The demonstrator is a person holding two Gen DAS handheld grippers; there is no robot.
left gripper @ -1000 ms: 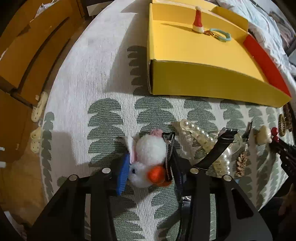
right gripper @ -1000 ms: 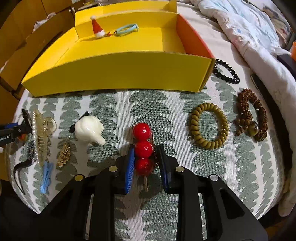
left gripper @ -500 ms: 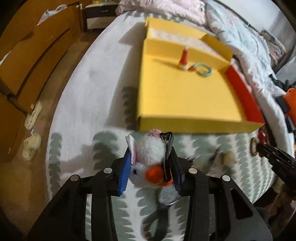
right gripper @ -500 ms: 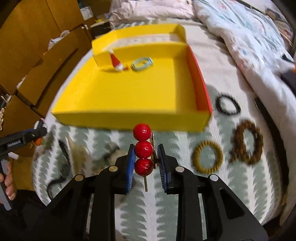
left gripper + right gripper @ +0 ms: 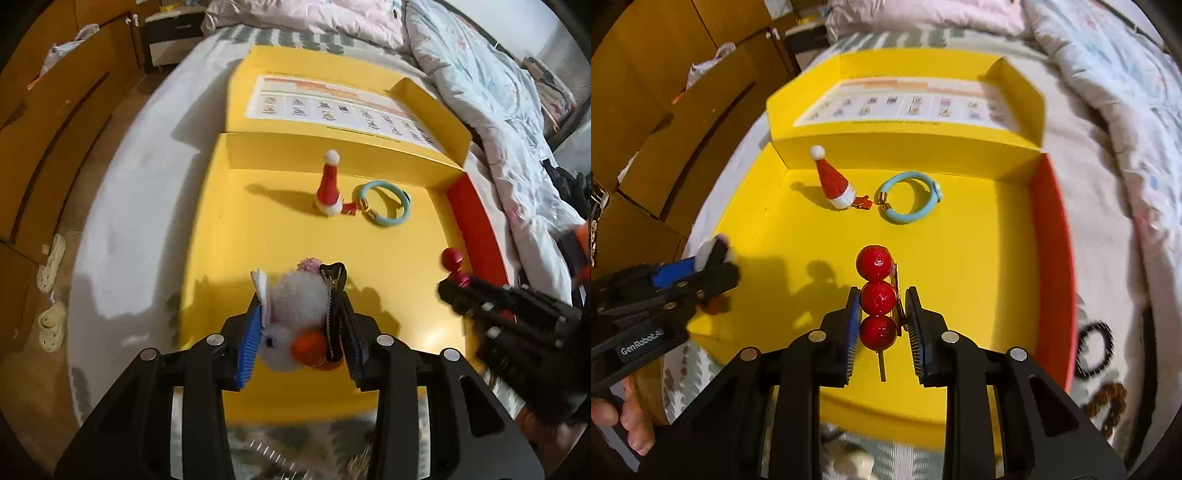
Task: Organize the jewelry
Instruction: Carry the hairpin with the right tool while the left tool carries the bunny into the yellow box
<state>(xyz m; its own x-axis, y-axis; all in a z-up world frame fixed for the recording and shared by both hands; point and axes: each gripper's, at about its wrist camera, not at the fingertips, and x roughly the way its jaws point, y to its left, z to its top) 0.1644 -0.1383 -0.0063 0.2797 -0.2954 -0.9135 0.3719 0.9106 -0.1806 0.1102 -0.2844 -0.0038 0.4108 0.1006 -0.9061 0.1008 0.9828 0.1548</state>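
My left gripper [image 5: 301,325] is shut on a fluffy white bunny hair clip [image 5: 295,314] with an orange ball, held above the near part of the yellow box [image 5: 229,236]. My right gripper [image 5: 881,317] is shut on a red three-ball hair clip [image 5: 877,295], held over the yellow box [image 5: 979,258] near its middle. Each gripper shows in the other's view: the right one [image 5: 454,284], the left one [image 5: 713,258]. Inside the box lie a Santa-hat clip [image 5: 328,184] [image 5: 833,181] and a light blue bracelet [image 5: 386,203] [image 5: 910,201].
The box has a red right wall [image 5: 1056,258] and a printed lid [image 5: 332,107] at the back. A black bead bracelet [image 5: 1095,349] and a brown one [image 5: 1108,402] lie on the patterned cloth to the right. Bedding [image 5: 480,74] lies behind, wooden drawers [image 5: 44,110] to the left.
Both grippers have lifted their clips off the cloth and moved forward over the yellow box. The jewelry left on the cloth has dropped out of view below.
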